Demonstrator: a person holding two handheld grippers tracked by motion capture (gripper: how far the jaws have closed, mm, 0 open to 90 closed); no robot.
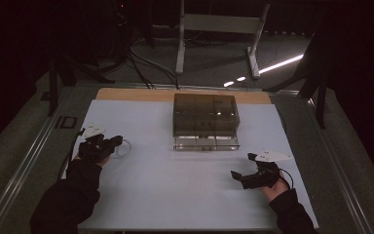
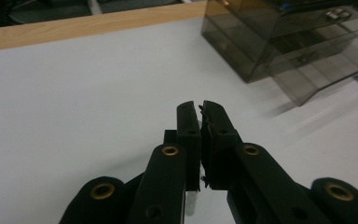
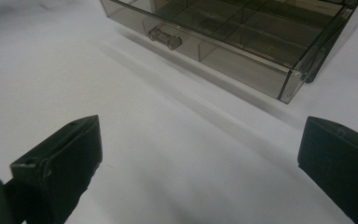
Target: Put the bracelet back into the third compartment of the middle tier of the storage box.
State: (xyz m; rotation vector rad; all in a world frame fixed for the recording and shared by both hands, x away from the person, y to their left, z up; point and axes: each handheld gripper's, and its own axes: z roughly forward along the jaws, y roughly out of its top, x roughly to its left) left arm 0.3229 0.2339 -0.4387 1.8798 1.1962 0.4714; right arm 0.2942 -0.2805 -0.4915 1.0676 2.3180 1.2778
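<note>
A white table top [image 1: 175,185] with a wooden strip [image 1: 126,94] along its far edge is seen from the high view, dimly lit. A smoky transparent drawer box [image 1: 204,115] is placed near the far middle of the table, and its bottom drawer [image 1: 205,142] is pulled out toward the person. The left gripper [image 1: 111,144] is held at the left side of the table, well apart from the box, with a black-sleeved forearm [image 1: 70,195] coming in from the bottom left. In the left gripper view, the left gripper [image 2: 200,126] is seen with its jaws pressed nearly together, and a thin whitish piece [image 2: 195,122] appears pinched between them; what it is cannot be told. A pale ring-shaped thing [image 1: 124,147] is seen on the table just beside the left gripper's tips in the high view; whether it is the pinched piece cannot be told. The right gripper [image 1: 241,169] is held at the right side of the table, nearer the person than the box and apart from it. In the right gripper view, the right gripper [image 3: 200,154] is seen with its jaws spread wide and nothing between them but bare table. The open drawer [image 3: 242,51] with its clear handle [image 3: 164,36] and inner dividers is seen ahead of those jaws, untouched. The drawer compartments look empty, though the tint makes that uncertain.
</note>
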